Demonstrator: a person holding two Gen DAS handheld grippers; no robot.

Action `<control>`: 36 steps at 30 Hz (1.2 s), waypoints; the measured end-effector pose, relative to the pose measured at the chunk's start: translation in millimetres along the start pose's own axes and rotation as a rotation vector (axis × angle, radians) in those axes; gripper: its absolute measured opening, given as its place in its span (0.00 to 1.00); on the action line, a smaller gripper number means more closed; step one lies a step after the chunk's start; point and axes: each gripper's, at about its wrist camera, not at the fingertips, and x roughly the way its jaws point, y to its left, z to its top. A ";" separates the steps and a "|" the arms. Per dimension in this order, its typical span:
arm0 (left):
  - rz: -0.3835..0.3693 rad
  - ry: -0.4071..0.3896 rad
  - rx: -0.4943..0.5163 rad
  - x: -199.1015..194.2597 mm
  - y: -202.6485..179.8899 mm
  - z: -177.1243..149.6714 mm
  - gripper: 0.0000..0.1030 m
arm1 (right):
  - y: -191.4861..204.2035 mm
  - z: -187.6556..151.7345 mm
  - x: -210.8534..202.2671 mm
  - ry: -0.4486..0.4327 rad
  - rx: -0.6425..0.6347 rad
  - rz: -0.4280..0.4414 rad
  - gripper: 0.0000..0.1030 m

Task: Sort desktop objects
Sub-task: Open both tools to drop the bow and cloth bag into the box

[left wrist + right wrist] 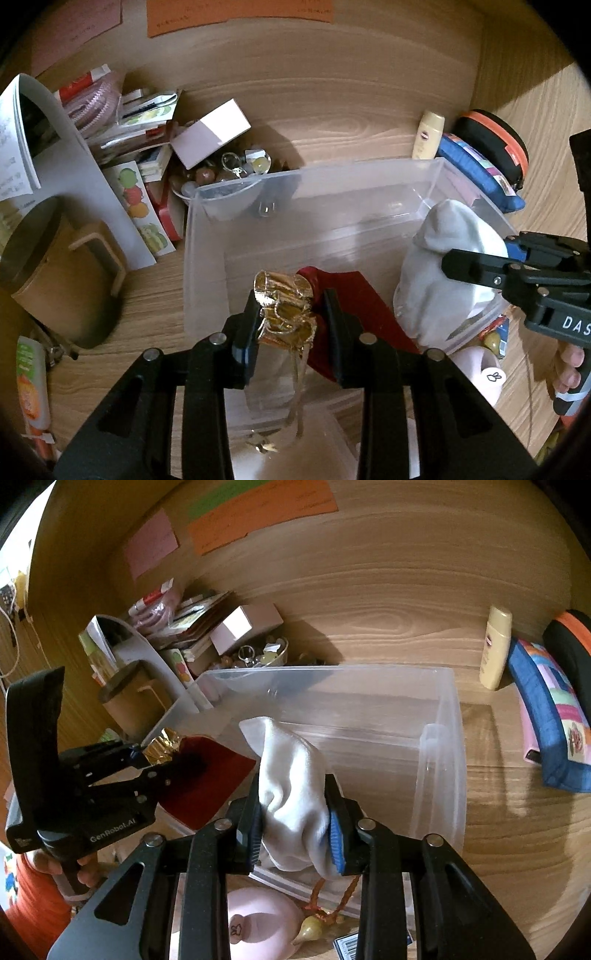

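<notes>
Left hand-held gripper (291, 314) is clamped on a gold pouch (284, 306), held over the near end of the clear bin (207, 229), likely so it drops inside. Right hand-held gripper (295, 827) pinches a white sock (291, 786) at the bin's near rim, same purpose by the look of it. One red cloth (207, 779) already lies in the bin. Count: two grippers, one pouch, one sock, one bin, one red cloth. Worktop (332, 110) around stays cluttered: one yellow bottle (496, 646), one brown mug (62, 273).
</notes>
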 end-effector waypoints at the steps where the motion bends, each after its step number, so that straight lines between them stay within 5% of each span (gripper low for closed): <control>1: 0.005 0.004 -0.003 0.7 0.5 1.0 0.34 | 1.5 0.4 0.9 0.004 -0.009 -0.009 0.28; 9: 0.009 0.023 0.019 1.2 -0.8 4.0 0.37 | 16.3 3.2 6.7 0.052 -0.122 -0.078 0.29; 15: 0.024 0.018 0.044 -2.4 -5.5 6.4 0.61 | 23.3 4.4 8.5 0.085 -0.173 -0.114 0.32; 26: 0.038 0.030 0.058 -5.9 -7.2 5.8 0.62 | 32.6 5.6 -12.0 0.065 -0.205 -0.141 0.52; 36: 0.036 0.000 0.054 -23.3 -4.8 4.6 0.62 | 34.6 2.0 -35.1 0.044 -0.205 -0.141 0.55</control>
